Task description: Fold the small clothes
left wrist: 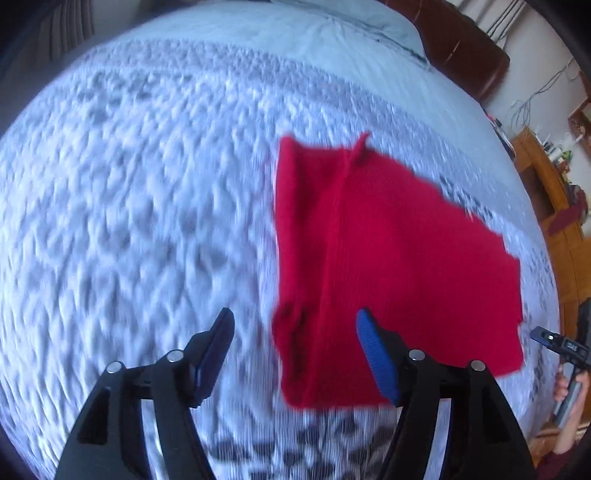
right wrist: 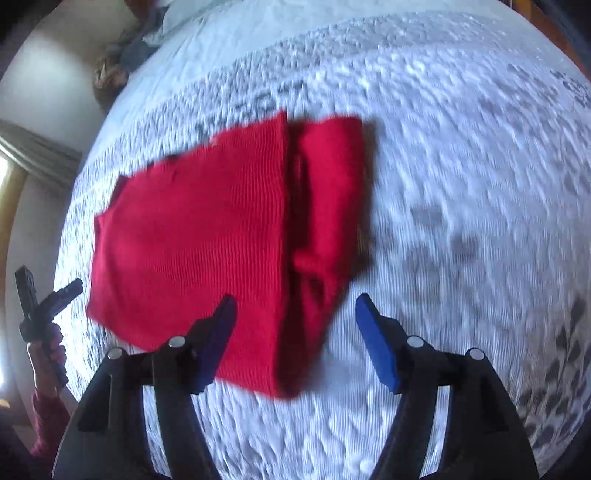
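Observation:
A red knit garment lies folded on the white textured bedspread, with a narrower folded strip along one side. My left gripper hovers open over its near left corner, and its blue pads do not press on the cloth. In the right wrist view the same garment lies left of centre. My right gripper stands open above its near right edge and grips nothing. Both views are blurred.
A light blue sheet and a brown headboard lie at the far end of the bed. Wooden furniture stands at the right. A hand holding the other gripper shows at the left edge. Dark leaf print marks the bedspread.

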